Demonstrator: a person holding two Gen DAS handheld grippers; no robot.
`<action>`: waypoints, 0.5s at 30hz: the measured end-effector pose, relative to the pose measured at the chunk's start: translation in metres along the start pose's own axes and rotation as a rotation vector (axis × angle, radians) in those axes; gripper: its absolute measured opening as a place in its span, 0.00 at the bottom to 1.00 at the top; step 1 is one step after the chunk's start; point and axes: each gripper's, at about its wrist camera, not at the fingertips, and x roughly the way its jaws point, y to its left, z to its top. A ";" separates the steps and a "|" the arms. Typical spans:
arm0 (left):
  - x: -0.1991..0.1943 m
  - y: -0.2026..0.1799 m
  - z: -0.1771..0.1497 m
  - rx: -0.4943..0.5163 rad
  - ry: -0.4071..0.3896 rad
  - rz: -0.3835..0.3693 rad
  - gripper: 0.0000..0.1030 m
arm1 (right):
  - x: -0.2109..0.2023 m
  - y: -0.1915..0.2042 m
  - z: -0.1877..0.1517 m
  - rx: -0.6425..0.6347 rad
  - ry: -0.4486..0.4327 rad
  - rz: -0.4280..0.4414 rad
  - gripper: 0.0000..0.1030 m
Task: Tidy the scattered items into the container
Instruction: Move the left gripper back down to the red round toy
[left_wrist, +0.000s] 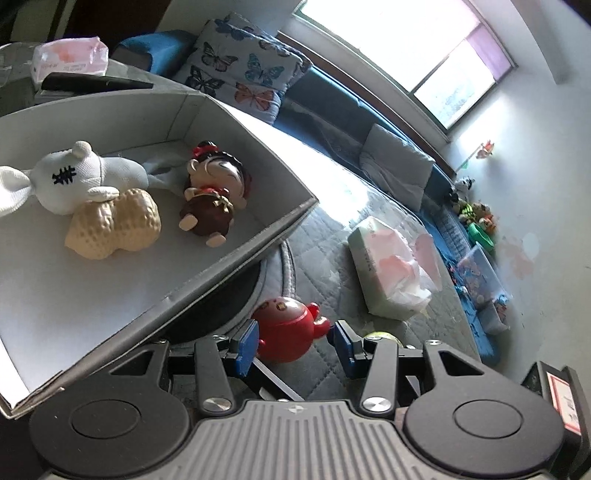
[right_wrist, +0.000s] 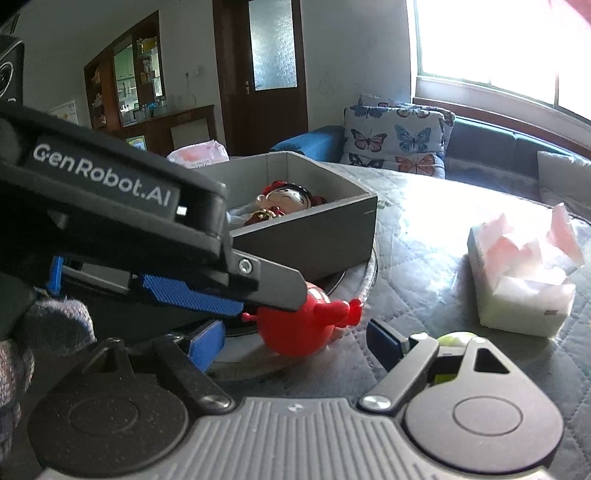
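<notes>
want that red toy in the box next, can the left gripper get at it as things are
Probably yes. The left gripper stands open with the red toy between its blue pads, nothing blocking. The box wall sits close on one side, and the right gripper is nearby too.

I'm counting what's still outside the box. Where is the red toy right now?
The red toy lies on the quilted cover just outside the grey box, between the open left gripper's fingers in the left wrist view; a tissue pack sits to its right.
</notes>
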 end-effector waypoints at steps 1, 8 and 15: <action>0.001 0.000 0.000 -0.001 -0.003 0.001 0.46 | 0.001 0.001 0.000 -0.005 -0.003 -0.001 0.83; 0.010 0.001 0.001 -0.018 0.002 -0.005 0.46 | 0.003 0.008 -0.001 -0.033 -0.006 -0.015 0.72; 0.013 0.005 0.002 -0.026 0.019 -0.020 0.46 | 0.010 0.011 -0.002 -0.047 0.016 -0.029 0.56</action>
